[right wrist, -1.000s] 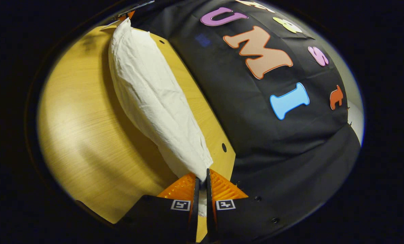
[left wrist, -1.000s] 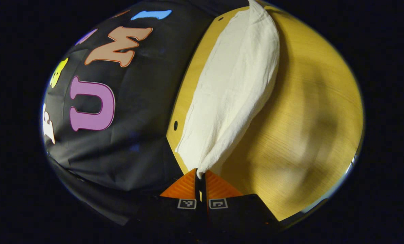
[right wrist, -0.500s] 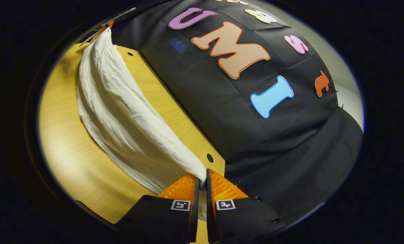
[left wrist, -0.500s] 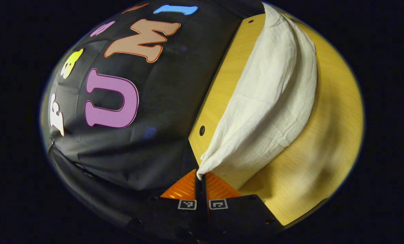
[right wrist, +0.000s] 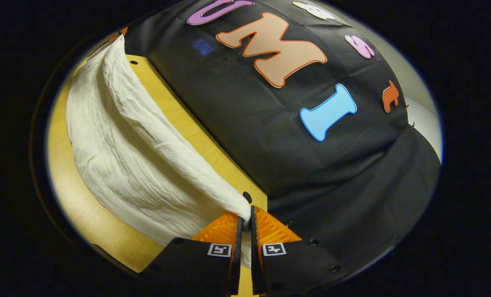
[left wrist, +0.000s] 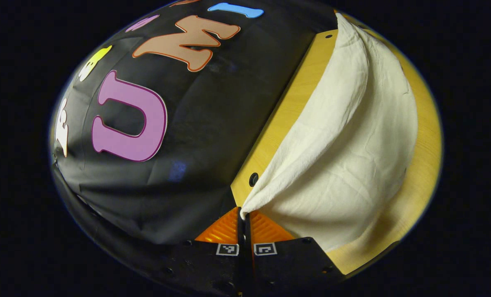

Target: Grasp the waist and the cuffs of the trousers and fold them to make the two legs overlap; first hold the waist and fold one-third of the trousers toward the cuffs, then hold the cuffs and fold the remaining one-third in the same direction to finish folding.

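Note:
Cream-white trousers (left wrist: 344, 161) hang stretched between my two grippers over a wooden table (left wrist: 286, 111). In the left gripper view my left gripper (left wrist: 243, 215) is shut on one end of the cloth, which fans out to the upper right and sags onto the tabletop. In the right gripper view my right gripper (right wrist: 245, 219) is shut on the other end of the trousers (right wrist: 125, 161), and the cloth runs up to the far left. Which end is the waist I cannot tell.
The table's far edge (right wrist: 196, 136) has small round holes (right wrist: 247, 197) and butts against the black cloth wall (right wrist: 294, 156). Bare wood (right wrist: 105, 231) shows below the cloth in the right gripper view and along the right rim (left wrist: 424, 148) in the left gripper view.
Both grippers have swung the held edge toward the wall side and lower. The cloth has spread from a narrow hanging band into a wide sheet draping onto the table.

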Motion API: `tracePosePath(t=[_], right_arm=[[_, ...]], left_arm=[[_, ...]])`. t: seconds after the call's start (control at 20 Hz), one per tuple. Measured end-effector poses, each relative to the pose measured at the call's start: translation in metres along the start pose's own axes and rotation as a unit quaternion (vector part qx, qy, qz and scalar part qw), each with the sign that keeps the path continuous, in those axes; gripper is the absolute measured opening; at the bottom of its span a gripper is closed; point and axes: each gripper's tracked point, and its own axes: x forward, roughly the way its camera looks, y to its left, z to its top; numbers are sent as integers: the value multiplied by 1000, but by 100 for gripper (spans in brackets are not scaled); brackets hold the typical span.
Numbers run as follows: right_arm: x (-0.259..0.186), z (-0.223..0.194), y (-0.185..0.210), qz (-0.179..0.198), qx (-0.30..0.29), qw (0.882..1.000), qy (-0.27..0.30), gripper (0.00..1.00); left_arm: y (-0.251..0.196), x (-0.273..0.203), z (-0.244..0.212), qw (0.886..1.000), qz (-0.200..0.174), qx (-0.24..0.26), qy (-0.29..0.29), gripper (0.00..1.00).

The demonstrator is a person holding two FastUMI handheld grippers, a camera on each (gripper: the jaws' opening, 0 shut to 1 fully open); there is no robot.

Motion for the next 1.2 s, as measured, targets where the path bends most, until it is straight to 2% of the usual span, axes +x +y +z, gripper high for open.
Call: tracePosePath(t=[0.2,0.4,0.5,0.6,0.75,0.8,0.85,1.0,1.2], right_arm=[[36,-6,22,2,7,999,31,11],[65,-20,53,22,12,998,66,15],[74,-22,62,26,8,997,74,11],[80,-23,66,18,19,996,81,17],[69,-11,59,-1,72,994,78,98],[62,-6,57,-4,82,994,75,98],[57,-4,57,-5,93,993,72,100],[30,-1,47,-10,131,989,69,98],[11,-12,36,2,216,974,68,98]], left_arm=[[-10,42,5,1000,-8,-1,-16,0],[-34,74,-6,999,-29,-22,-10,0],[-40,84,-10,999,-30,-32,-9,0],[-40,90,-10,998,-25,-46,-18,0],[-35,83,2,995,-17,-85,-43,71],[-32,80,3,994,-12,-93,-48,95],[-29,76,5,993,-8,-105,-56,94],[-24,54,15,983,-5,-168,-69,95],[-17,19,23,962,9,-262,-71,95]])
